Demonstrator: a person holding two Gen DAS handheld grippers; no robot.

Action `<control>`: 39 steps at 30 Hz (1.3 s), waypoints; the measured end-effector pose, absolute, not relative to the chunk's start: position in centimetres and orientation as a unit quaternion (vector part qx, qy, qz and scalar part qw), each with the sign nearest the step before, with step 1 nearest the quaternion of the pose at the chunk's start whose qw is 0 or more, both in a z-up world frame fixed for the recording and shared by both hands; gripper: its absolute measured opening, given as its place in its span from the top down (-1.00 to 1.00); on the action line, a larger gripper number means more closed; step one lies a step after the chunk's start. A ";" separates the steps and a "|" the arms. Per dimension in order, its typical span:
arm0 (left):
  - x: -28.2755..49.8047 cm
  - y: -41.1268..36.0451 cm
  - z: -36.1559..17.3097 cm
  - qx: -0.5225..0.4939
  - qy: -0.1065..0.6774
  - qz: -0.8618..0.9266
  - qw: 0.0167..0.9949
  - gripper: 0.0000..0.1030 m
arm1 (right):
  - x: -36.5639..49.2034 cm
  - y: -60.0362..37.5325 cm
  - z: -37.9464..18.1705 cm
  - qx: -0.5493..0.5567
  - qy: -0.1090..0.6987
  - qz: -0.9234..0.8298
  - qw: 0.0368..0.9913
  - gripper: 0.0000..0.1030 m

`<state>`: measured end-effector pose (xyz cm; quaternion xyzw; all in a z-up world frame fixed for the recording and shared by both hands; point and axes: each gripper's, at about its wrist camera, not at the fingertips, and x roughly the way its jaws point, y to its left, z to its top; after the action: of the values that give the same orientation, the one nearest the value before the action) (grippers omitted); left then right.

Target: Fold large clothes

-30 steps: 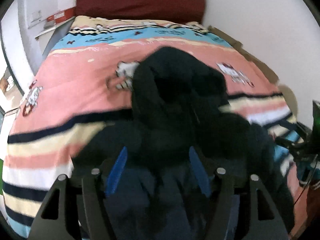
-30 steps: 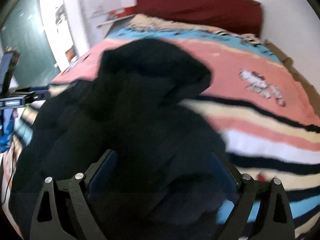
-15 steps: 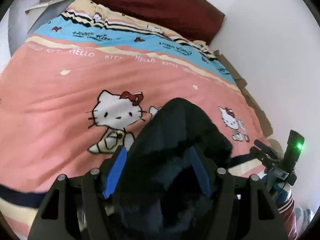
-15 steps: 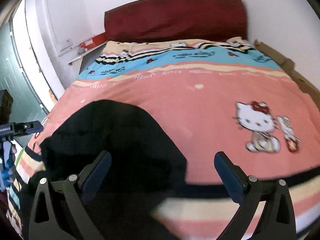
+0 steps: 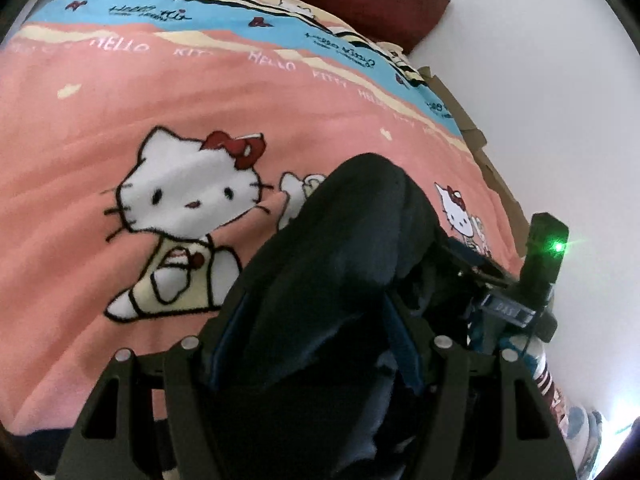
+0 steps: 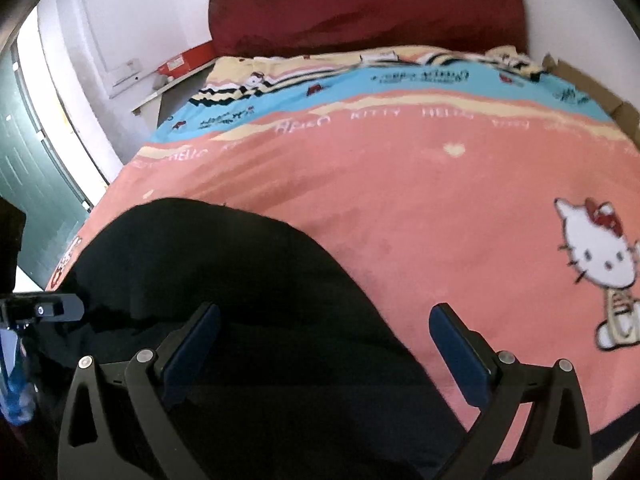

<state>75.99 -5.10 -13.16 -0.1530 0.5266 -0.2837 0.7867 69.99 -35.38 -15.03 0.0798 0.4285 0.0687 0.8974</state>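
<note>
A garment (image 5: 352,248) lies on the blanket (image 5: 120,96) that covers the bed, bunched up between the fingers (image 5: 402,344) of the left gripper (image 5: 316,332), which close on it from both sides. In the right wrist view the same garment (image 6: 224,280) spreads over the near left part of the blanket (image 6: 400,200), under and ahead of the right gripper (image 6: 324,344), whose fingers (image 6: 456,344) stand apart above the cloth without pressing it. The headboard (image 6: 360,12) stands at the far end of the bed against the wall. A shelf (image 6: 168,88) sits left of the headboard, with a box (image 6: 184,62) on it. Cardboard (image 6: 600,92) lies along the bed's right edge, between blanket and wall.
</note>
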 end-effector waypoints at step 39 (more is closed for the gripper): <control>43.2 -0.2 -8.6 0.049 0.368 -0.325 0.870 0.89 | 33.4 -26.5 -10.6 -0.057 0.372 0.227 0.898 0.92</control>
<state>43.25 -0.19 -8.60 0.0493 0.3681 -0.3247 0.8698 33.40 -26.46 -10.62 -0.0568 0.3722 0.2272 0.8981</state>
